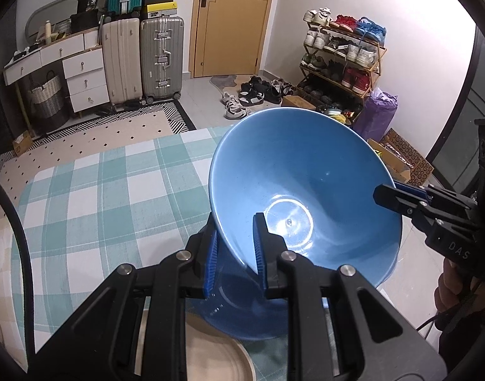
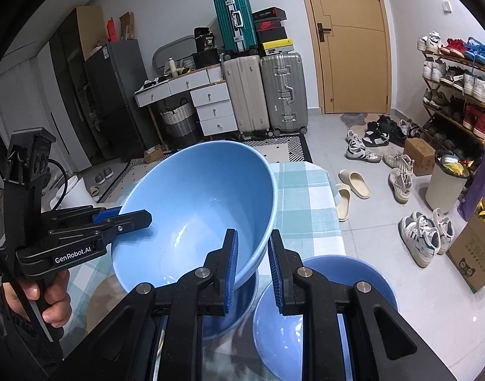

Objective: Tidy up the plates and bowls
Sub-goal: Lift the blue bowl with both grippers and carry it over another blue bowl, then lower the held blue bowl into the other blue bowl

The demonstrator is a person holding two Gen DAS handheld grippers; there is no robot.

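Tabletop under a green-and-white checked cloth fills the lower half of both wrist views, with tiled floor past its far edge. Above it a large blue bowl is held clear of the cloth, tilted so its open side faces the cameras; in the right wrist view the same bowl sits at centre.

Both tools grip that bowl by its rim. The left gripper has its blue-padded fingers clenched on the rim at about 6 o'clock of the left view, one pad outside the wall and one inside. The right gripper is clenched on the opposite side of the rim, again one pad inside and one outside; in the left view it reaches in from 3 o'clock, and in the right view the left tool reaches in from 9 o'clock, with a hand on its grip.

Below the held bowl, at 5 o'clock of the right view, a second blue bowl rests upright on the tabletop. A beige plate lies on the cloth at 6 o'clock of the left view, partly hidden by the tool.

Suitcases stand at 11 o'clock beside a wooden door, and a shoe rack at 1 o'clock.
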